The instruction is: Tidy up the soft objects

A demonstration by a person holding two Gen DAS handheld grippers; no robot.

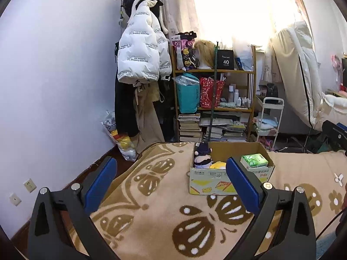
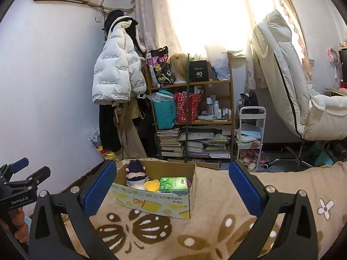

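The left gripper [image 1: 171, 184] has its jaws spread wide, holding nothing, poised above the blanket [image 1: 151, 205] short of the cardboard box [image 1: 216, 184]. The right gripper [image 2: 173, 188] is likewise wide open and empty, facing the same box. Inside the box lie a purple-haired plush doll [image 2: 135, 173], a yellow plush [image 2: 151, 184] beside it, and a green tissue pack [image 2: 173, 185] at the box's right end.

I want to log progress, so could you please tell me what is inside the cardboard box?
The cardboard box holds a dark-haired plush doll, a yellow plush and a green tissue pack. Anything beneath them is hidden.
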